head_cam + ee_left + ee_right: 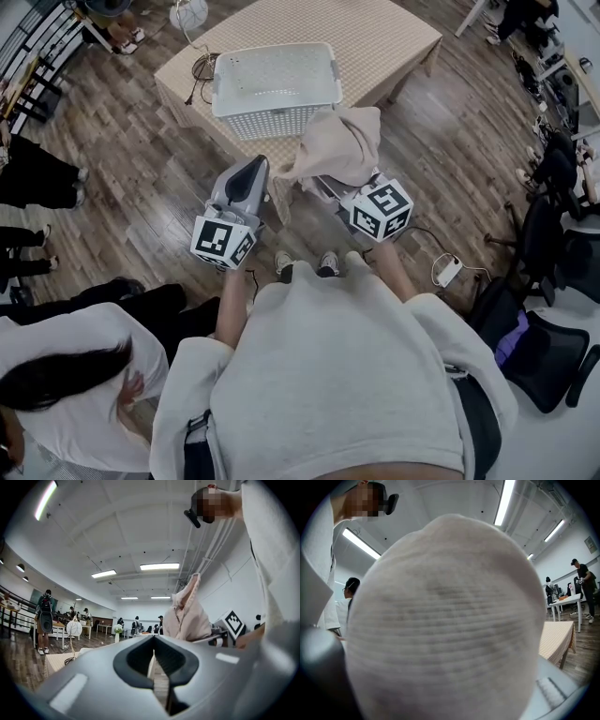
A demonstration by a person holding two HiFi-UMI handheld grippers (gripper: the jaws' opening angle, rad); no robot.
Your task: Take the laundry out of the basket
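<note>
Jaws of the left gripper (254,169) are pressed together with nothing between them. Those of the right gripper (324,184) are buried in the beige garment (341,141) they clamp. It fills the right gripper view and hides them. It hangs just in front of the white basket (272,118) on the worktop (394,42). The only print is the square markers on the cubes (225,242).

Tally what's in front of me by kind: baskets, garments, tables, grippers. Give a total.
white laundry basket: 1
beige garment: 1
table, under a checked cloth: 1
grippers: 2 (left gripper, right gripper)
Total: 5
</note>
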